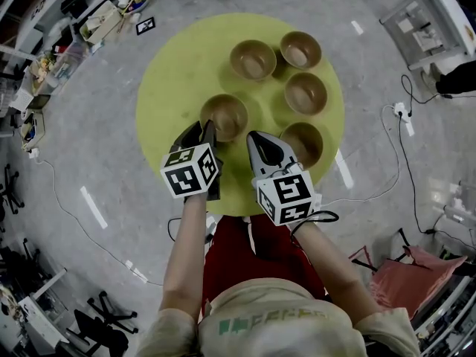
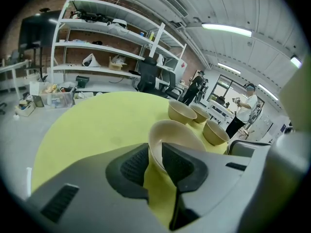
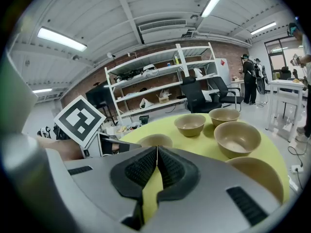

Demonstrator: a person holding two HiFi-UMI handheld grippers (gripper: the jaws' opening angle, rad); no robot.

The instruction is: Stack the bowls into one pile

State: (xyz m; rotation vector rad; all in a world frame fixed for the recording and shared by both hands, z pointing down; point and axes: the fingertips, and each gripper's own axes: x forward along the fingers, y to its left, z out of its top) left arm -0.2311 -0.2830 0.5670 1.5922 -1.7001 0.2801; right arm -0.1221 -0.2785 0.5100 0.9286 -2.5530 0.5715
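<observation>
Yellow table, bowl rim between left fingers

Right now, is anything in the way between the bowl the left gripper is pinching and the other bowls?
Nothing toward the far bowls, only bare table. The shut right gripper sits between the pinched bowl and the near bowl on the right.

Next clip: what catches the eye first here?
Five brown bowls sit unstacked on a round yellow-green table. The left hand-held gripper pinches the rim of the near-left bowl; the right hand-held gripper, beside it, is shut and empty.
</observation>
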